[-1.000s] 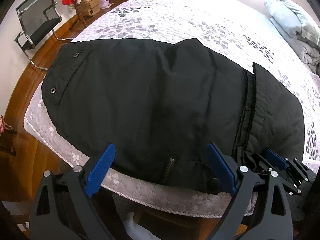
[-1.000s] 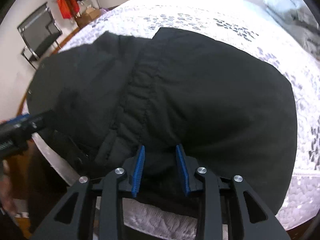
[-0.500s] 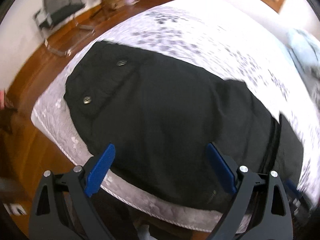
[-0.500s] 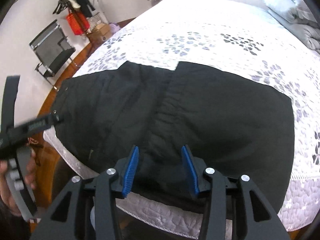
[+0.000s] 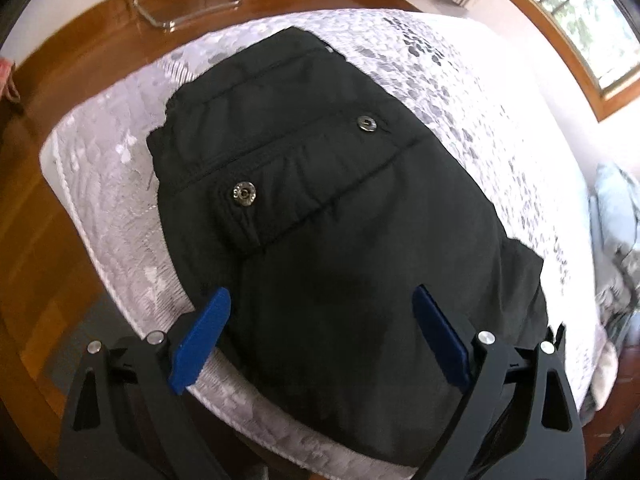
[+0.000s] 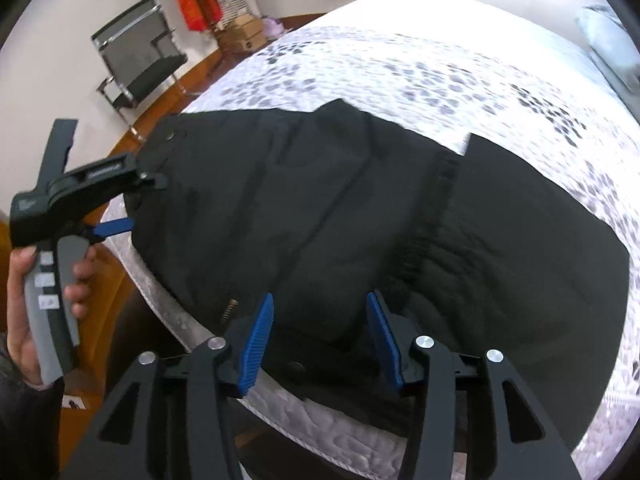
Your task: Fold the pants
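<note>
Black pants point(image 5: 360, 240) lie folded on the bed near its front edge. A pocket flap with two metal snaps point(image 5: 244, 193) marks their left end. My left gripper point(image 5: 320, 292) hovers open and wide over that end, with nothing between its blue pads. The right wrist view shows the pants point(image 6: 360, 220) with a ribbed band across the fold. In that view the left gripper point(image 6: 140, 204), held by a hand point(image 6: 24, 312), sits at the left edge of the pants. My right gripper point(image 6: 320, 302) is above the near edge, its jaws opening, and the pads are not pressing the fabric.
The bed's quilted white and grey cover point(image 6: 400, 68) stretches far behind the pants. Wooden floor point(image 5: 60, 60) surrounds the bed corner. A black chair point(image 6: 136, 60), cardboard boxes point(image 6: 240, 36) and a red bag point(image 6: 196, 4) stand by the wall. Pillows point(image 5: 616, 216) lie at the right.
My left gripper swung along the bed edge to the snap-pocket end and rolled. My right gripper's jaws widened off the fabric fold and it rose slightly.
</note>
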A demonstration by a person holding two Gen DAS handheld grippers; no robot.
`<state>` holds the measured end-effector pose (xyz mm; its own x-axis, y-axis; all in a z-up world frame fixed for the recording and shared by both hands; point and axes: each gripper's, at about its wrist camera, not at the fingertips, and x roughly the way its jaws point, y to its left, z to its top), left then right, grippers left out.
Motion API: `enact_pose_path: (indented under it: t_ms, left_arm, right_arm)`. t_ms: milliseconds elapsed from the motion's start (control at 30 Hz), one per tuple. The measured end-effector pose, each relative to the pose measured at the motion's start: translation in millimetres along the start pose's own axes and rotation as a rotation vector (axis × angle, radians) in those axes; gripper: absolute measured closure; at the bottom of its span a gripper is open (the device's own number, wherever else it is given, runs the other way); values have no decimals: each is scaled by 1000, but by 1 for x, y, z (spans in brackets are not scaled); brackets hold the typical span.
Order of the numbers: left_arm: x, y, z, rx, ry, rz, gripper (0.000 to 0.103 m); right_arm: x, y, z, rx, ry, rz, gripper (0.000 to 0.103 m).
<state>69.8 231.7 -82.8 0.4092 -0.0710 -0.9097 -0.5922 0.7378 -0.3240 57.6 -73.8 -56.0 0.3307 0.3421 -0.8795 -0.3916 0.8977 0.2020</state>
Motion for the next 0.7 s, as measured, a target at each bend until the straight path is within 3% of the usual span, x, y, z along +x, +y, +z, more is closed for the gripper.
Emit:
enact_pose_path:
  t_ms: [367, 400, 433, 500, 533, 567, 600, 700]
  left_arm:
    - [16, 7, 8, -41, 4, -53, 13]
    - [16, 6, 8, -38, 2, -44, 19]
    - [16, 3, 7, -33, -9, -35, 38]
    - [15, -5, 7, -19, -24, -38, 55]
    - [14, -9, 7, -14, -24, -55, 75]
    - [14, -11, 6, -7, -16, -88, 87]
    - [16, -15, 6, -2, 1, -109, 93]
    - [18, -20, 6, -13, 0, -85, 92]
  right_arm:
    - [18, 13, 1, -22, 64, -21, 52]
    - [19, 13, 0, -23, 69, -23, 52]
    - [21, 14, 0, -22, 78, -25, 52]
    - [24, 14, -2, -20, 89, -26, 51]
    - [26, 13, -2, -17, 98, -27, 51]
    - [28, 13, -3, -13, 106, -29, 51]
    - [29, 13, -3, -11, 111, -31, 51]
    - [30, 13, -4, -8, 121, -34, 51]
